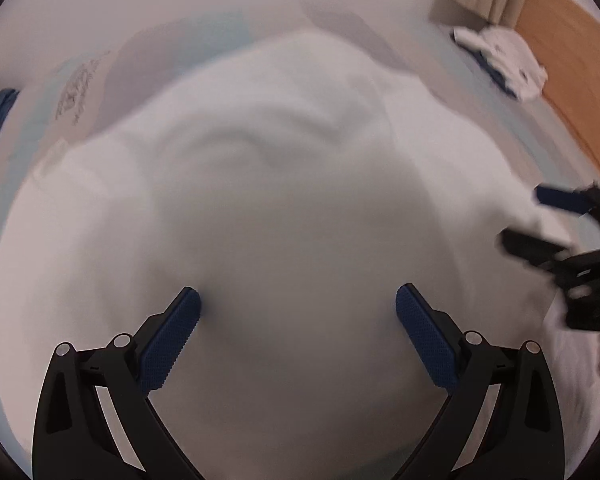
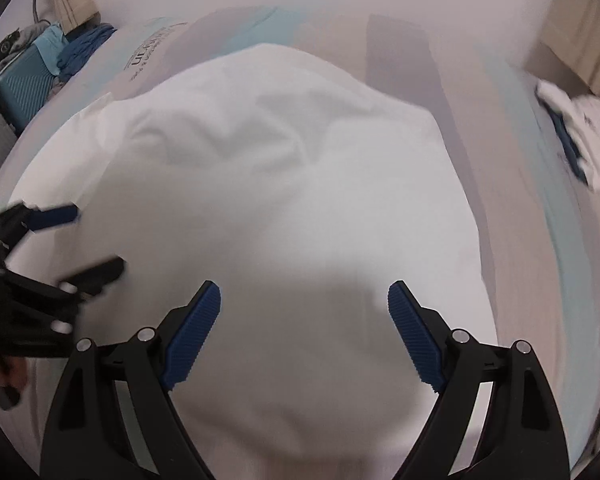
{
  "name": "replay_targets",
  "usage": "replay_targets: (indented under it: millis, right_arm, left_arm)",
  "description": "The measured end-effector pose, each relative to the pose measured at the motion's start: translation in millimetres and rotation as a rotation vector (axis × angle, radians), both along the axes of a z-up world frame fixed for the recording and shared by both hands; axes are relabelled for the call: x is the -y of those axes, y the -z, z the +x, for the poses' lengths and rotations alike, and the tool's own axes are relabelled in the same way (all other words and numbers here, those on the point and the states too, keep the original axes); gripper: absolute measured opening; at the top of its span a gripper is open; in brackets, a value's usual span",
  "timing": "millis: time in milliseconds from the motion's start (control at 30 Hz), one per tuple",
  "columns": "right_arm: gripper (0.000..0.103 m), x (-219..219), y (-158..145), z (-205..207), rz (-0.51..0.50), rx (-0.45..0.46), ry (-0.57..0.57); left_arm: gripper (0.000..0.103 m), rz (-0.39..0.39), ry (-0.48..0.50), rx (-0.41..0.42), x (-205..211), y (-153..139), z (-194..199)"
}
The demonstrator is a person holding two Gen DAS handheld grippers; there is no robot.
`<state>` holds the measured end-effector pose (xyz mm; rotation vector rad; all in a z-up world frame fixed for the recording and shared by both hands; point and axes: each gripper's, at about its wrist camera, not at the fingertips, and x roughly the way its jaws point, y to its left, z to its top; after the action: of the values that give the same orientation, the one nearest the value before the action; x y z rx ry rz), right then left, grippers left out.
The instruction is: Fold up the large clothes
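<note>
While the white garment [image 2: 284, 184] is lying spread out, the left gripper [image 1: 298, 308] and right gripper [image 2: 304, 304] are hovering released above it.

Mounted on each tool, looking forward along the two fingers and steeply down, close over the white cloth [image 1: 284, 200] on the bed [image 1: 460, 92]. Left view: faces across the cloth, right gripper [image 1: 528, 220] at its right edge. Right view: same heading, left gripper [image 2: 88, 240] at its left edge. Shared: the cloth, the bed's far side, the pile of clothes [image 1: 504, 62] at upper right.
</note>
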<state>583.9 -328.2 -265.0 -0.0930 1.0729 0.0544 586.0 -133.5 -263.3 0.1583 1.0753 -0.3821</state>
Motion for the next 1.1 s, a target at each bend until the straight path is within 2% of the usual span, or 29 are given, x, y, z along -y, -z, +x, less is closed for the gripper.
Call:
replay_targets:
  millis: [100, 200, 333, 500, 567, 667, 800, 1100]
  right_arm:
    - [0.082, 10.9, 0.8, -26.1, -0.011, -0.013, 0.032]
    - [0.082, 23.7, 6.0, -41.7, -0.005, -0.037, 0.096]
    - [0.083, 54.3, 8.2, -66.3, 0.036, -0.049, 0.224]
    - [0.088, 91.9, 14.8, -91.5, 0.150, -0.053, 0.390]
    - [0.088, 99.7, 19.8, -92.4, 0.189, -0.047, 0.424]
    - [0.088, 108.0, 36.4, -87.4, 0.281, -0.043, 0.479]
    - [0.088, 116.1, 52.1, -78.7, 0.381, -0.011, 0.534]
    - [0.090, 121.9, 67.0, -68.0, 0.536, 0.034, 0.595]
  left_arm:
    - [0.096, -0.003, -0.034, -0.033, -1.9, 22.6, -2.6]
    - [0.098, 0.049, -0.019, -0.044, 4.3, 40.1, 0.1]
    - [0.097, 0.039, -0.056, -0.041, 5.0, 30.3, -6.9]
    - [0.097, 0.042, -0.062, 0.038, -2.1, 5.1, -39.3]
    - [0.096, 0.053, -0.065, 0.038, -3.8, 11.3, -44.4]
    - [0.098, 0.031, -0.094, -0.005, -7.9, 29.5, -40.0]
    - [0.099, 0.042, -0.088, 0.011, -6.8, 42.7, -32.9]
    - [0.099, 0.058, -0.081, 0.033, -1.1, 47.7, -32.6]
